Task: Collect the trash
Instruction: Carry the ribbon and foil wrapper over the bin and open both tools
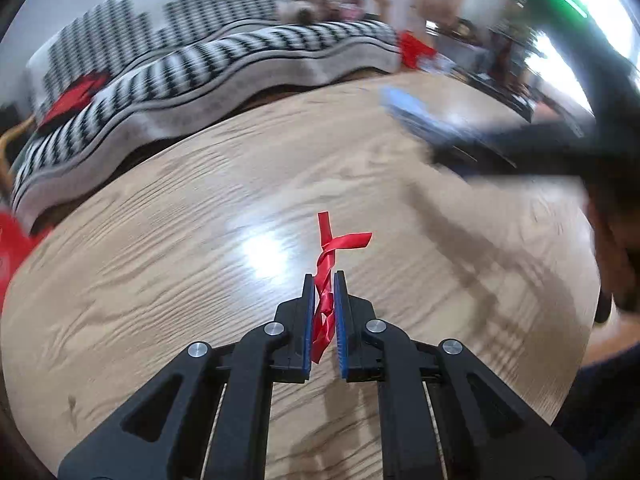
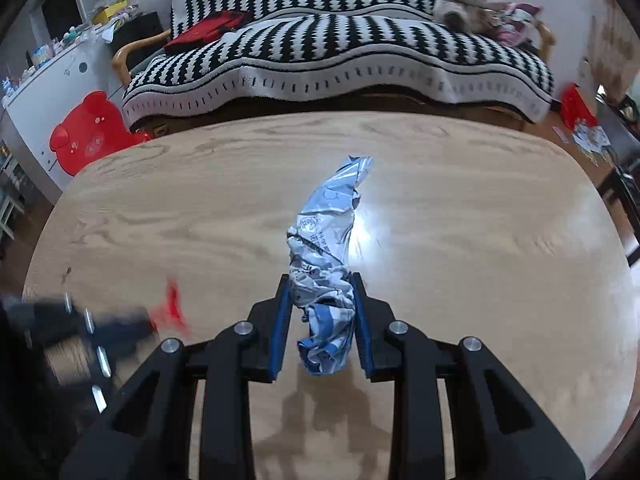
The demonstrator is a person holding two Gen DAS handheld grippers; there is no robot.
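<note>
Both pieces of trash are already lifted above the wooden table (image 2: 480,200): the left gripper (image 1: 324,276) pinches a twisted red ribbon (image 1: 326,280), and the right gripper (image 2: 322,280) squeezes a crumpled silver-blue wrapper (image 2: 324,248). To do this step well, keep both grips firm and carry them slowly (no bin is visible). Count: one ribbon, one wrapper, two grippers.

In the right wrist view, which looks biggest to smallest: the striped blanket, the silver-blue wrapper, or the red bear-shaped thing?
1. Blanket, spanning nearly the whole width.
2. Wrapper, pinched in the right tool; it sits close to the camera, so it looks inflated.
3. Red bear, far off, so its true size is unsure.
</note>
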